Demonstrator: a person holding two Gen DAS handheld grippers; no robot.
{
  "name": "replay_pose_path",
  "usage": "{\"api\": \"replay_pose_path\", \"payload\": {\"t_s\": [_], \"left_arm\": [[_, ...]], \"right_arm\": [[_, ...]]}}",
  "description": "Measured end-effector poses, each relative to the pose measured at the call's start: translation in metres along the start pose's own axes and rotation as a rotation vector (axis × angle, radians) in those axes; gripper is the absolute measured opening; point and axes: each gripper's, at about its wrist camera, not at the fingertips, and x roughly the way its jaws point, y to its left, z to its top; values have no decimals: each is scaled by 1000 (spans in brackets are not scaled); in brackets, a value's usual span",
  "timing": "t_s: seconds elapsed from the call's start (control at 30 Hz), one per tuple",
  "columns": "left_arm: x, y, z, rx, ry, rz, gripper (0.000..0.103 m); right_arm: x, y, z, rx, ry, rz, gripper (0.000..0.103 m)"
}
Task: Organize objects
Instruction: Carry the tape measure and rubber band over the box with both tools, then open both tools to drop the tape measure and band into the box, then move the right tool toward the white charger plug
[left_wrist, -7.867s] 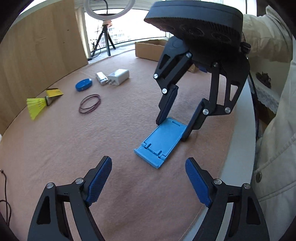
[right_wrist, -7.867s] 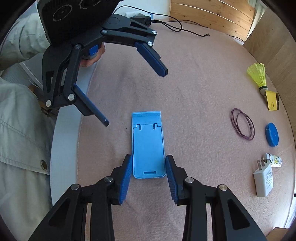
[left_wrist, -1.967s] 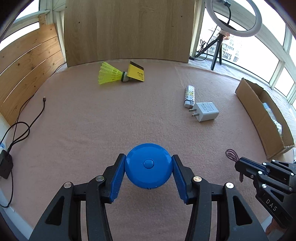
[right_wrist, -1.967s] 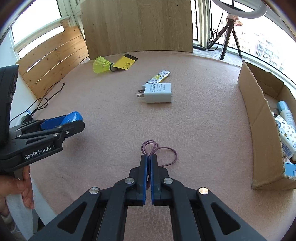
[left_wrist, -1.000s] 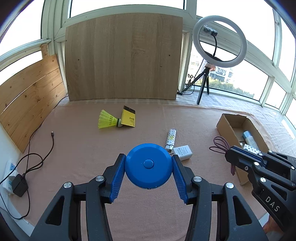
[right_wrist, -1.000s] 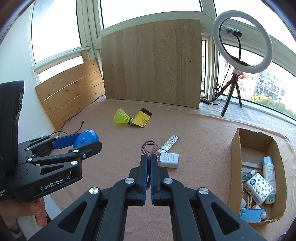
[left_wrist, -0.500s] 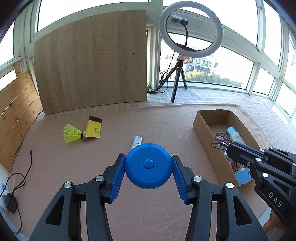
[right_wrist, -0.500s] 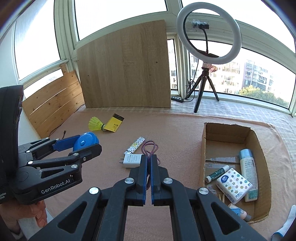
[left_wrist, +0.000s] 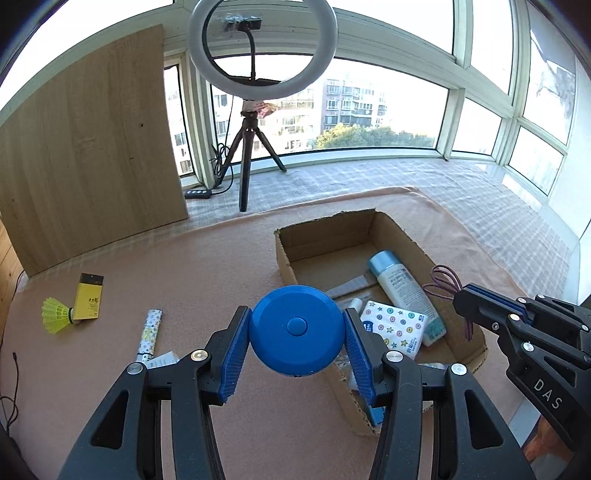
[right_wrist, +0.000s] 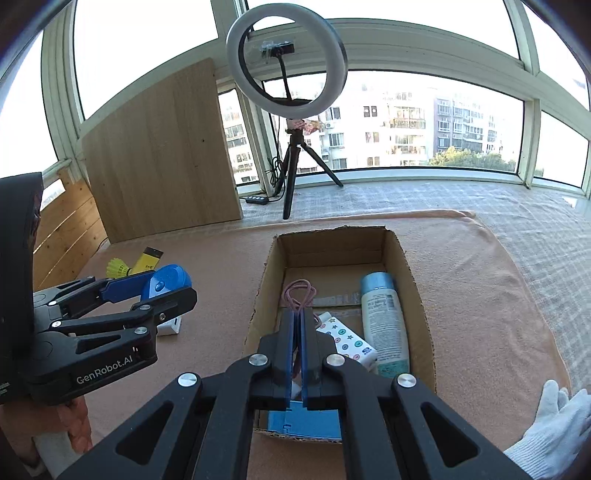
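My left gripper (left_wrist: 295, 334) is shut on a round blue case (left_wrist: 296, 331) and holds it in the air just left of the cardboard box (left_wrist: 284, 251). The case also shows in the right wrist view (right_wrist: 166, 286). My right gripper (right_wrist: 298, 317) is shut on a purple hair band (right_wrist: 298, 291) and holds it above the box (right_wrist: 415, 291). The band also shows in the left wrist view (left_wrist: 445, 282). The box holds a white bottle (right_wrist: 384, 325), a star-patterned pack (right_wrist: 345, 341) and a blue phone stand (right_wrist: 303, 424).
On the pink cloth to the left lie a yellow shuttlecock (left_wrist: 55, 315), a yellow box (left_wrist: 88, 301), a patterned stick (left_wrist: 149, 332) and a white charger (left_wrist: 162, 360). A ring light on a tripod (left_wrist: 255, 110) stands behind. A wooden board (left_wrist: 85, 155) leans at the back left.
Both grippers have carried their loads to the right, from over the open cloth to the cardboard box. The right gripper with the hair band now hangs over the box's inside.
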Motion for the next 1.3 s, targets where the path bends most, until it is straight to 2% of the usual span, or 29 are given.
{"api": "replay_pose_path", "payload": {"t_s": [0.23,0.27,0.3,0.33,0.37,0.43,0.53,0.7,0.83,0.93,1.0,1.07,1.17,1.3], "left_arm": [[27,-44,16,38,38,-41,55],[30,-47,16,46,51,-35,64],[32,-48,15,51,53,-19,77],[32,-49,14,53,45,-4,83],[31,-48,14,52,34,8,87],[28,-41,11,43,32,9,88],[21,-24,6,19,28,15,88],[-6,37,-13,-58,10,61,88],[-44,116,-47,-167,-8,101,92],[-74,177,-79,-243,-28,90,94],[-90,211,-99,-280,-20,73,95],[-104,238,-116,-295,-28,40,95],[-122,267,-139,-285,-44,14,96],[-138,290,-166,-231,-58,-34,96]], "right_arm": [[0,-34,0,34,13,-12,3],[3,-35,0,31,26,-9,4],[5,-35,-1,28,33,-11,6],[5,-36,-2,30,30,-15,10],[5,-37,-2,33,25,-17,23],[4,-37,-3,32,16,-40,35],[2,-34,0,38,5,-48,36],[8,0,9,2,1,-29,37],[32,62,13,-62,43,29,38],[49,122,9,-115,73,97,43],[64,154,2,-99,114,124,50],[80,176,-6,-56,161,130,51],[103,194,-16,-32,217,57,51],[118,198,-31,-7,250,-60,52]]}}
